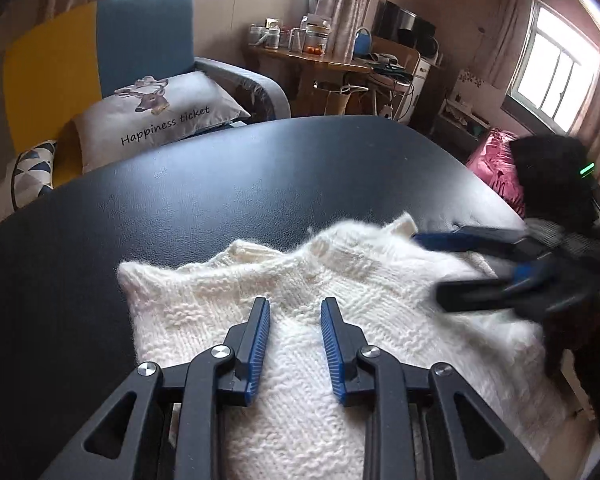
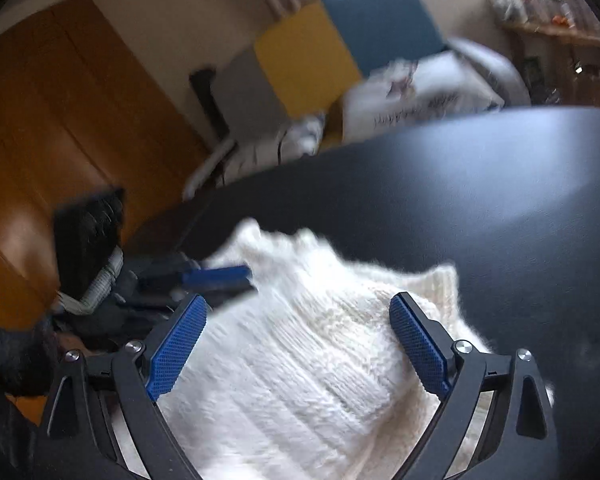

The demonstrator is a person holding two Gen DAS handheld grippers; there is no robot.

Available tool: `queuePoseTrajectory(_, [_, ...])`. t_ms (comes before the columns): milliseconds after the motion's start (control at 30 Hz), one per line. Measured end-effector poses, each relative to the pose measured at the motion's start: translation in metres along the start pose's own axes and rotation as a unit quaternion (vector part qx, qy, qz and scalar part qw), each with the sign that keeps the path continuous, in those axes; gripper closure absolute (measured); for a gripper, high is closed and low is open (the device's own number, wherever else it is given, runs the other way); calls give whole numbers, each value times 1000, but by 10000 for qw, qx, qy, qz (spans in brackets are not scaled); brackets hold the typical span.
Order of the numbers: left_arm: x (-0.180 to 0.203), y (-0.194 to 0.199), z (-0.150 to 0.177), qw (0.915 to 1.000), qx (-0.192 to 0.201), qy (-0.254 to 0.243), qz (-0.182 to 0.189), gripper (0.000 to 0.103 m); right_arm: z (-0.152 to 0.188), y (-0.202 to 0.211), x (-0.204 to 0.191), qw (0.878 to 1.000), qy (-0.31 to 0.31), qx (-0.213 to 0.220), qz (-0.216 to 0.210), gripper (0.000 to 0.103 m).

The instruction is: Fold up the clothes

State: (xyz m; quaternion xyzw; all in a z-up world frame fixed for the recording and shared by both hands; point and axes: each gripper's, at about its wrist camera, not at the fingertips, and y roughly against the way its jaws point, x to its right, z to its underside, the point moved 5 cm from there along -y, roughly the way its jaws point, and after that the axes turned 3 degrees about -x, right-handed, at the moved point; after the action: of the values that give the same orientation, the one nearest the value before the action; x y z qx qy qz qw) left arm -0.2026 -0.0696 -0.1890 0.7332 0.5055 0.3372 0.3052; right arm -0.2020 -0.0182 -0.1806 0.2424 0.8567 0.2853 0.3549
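A white knitted sweater lies folded into a thick, fluffy bundle on the near part of the black table, its chunky weave showing and its far edge wavy and rumpled. The left gripper hangs just over the knit, its blue-padded jaws a little apart with nothing between them. The right gripper is spread wide above the bundle, also gripping nothing; in the left view it comes in blurred from the right, over the sweater's right side. A dark fuzzy sleeve shows behind it. Beyond the table's far edge sits a cushion printed "Happiness ticket" on a blue and yellow sofa, and further right a cluttered wooden desk.
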Motion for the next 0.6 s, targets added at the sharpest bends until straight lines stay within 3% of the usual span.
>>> queuePoseTrajectory(100, [-10, 4, -1, 9997, 38, 219, 59, 73, 0, 2, 9, 9997, -134, 130, -150, 8])
queuePoseTrajectory(200, [-20, 8, -3, 9990, 75, 427, 110, 73, 1, 5, 8, 9998, -103, 168, -25, 8])
queuePoseTrajectory(333, [-36, 6, 0, 9985, -159, 526, 45, 73, -1, 27, -8, 9981, 168, 171, 566, 8])
queuePoseTrajectory(400, [-40, -1, 4, 9978, -290, 587, 29, 73, 1, 47, -30, 9953, 617, 293, 693, 8])
queuePoseTrajectory(500, [-39, -8, 10, 9976, -263, 637, -52, 73, 19, 69, -64, 9906, 1254, 304, 459, 8])
queuePoseTrajectory(600, [-36, -10, 12, 9974, -238, 652, -194, 72, 52, 64, -83, 9873, 1567, -183, 173, 8])
